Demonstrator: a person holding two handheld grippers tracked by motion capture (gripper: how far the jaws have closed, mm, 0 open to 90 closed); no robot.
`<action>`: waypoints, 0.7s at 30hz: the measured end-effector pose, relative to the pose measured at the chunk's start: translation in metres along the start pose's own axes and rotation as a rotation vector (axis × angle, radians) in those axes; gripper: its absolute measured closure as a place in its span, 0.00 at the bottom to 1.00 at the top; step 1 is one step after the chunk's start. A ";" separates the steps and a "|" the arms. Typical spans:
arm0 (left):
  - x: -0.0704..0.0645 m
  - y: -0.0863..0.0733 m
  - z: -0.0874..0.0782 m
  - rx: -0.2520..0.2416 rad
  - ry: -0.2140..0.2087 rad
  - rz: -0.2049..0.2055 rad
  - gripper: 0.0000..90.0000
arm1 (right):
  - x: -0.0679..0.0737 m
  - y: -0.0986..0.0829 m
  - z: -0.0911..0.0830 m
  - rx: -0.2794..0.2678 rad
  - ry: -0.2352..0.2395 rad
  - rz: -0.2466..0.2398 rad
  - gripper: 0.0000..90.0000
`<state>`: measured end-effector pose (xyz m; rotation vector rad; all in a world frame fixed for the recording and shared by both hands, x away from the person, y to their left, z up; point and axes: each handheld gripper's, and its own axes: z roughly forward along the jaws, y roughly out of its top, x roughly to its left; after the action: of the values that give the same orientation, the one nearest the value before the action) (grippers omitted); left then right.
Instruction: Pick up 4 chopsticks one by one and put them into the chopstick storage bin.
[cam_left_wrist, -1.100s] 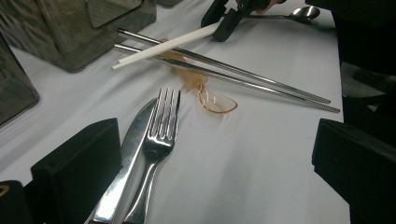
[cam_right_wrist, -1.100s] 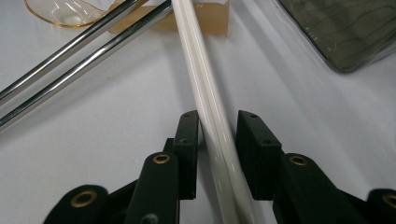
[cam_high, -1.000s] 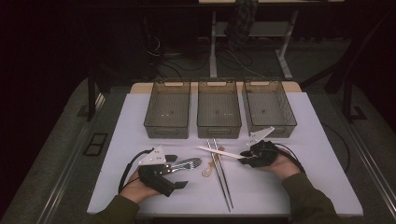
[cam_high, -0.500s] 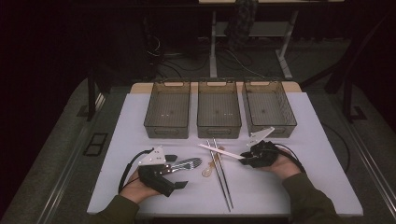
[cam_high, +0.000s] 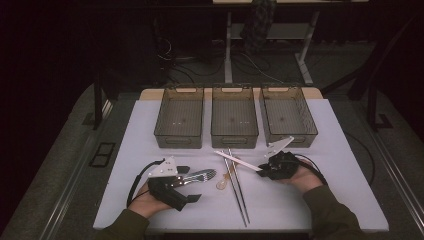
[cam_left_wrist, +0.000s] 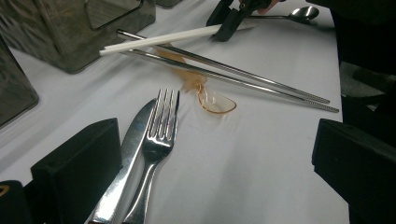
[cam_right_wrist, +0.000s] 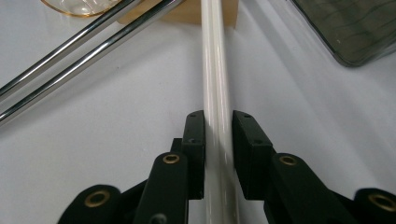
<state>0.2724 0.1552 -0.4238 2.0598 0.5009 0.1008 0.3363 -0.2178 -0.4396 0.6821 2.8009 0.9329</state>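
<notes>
Right tongs (cam_right_wrist: 218, 140) clamped on the white chopsticks (cam_right_wrist: 215, 84), low over the surface (cam_high: 310, 200) near the middle bin (cam_high: 234, 131). Left tongs (cam_high: 192, 177) apart around fork (cam_left_wrist: 161, 126) and knife (cam_left_wrist: 133, 140). All three bins look empty: sorting barely begun; steel chopsticks (cam_high: 239, 192) and amber spoon (cam_left_wrist: 215, 100) wait.

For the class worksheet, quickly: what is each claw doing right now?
Left claw: open, around the knife and fork.
Right claw: shut on white chopsticks.
</notes>
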 end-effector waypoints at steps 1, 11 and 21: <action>0.000 0.000 0.000 0.000 0.000 0.000 0.00 | 0.000 0.000 0.000 0.000 0.000 -0.002 0.84; 0.000 0.000 0.000 0.001 -0.002 0.001 0.00 | 0.001 0.000 -0.001 0.009 0.010 -0.013 0.84; 0.000 0.000 0.000 -0.001 -0.004 0.000 0.00 | 0.005 0.000 -0.002 0.022 0.006 -0.010 0.84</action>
<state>0.2722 0.1550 -0.4237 2.0585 0.4985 0.0973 0.3314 -0.2163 -0.4378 0.6695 2.8210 0.9047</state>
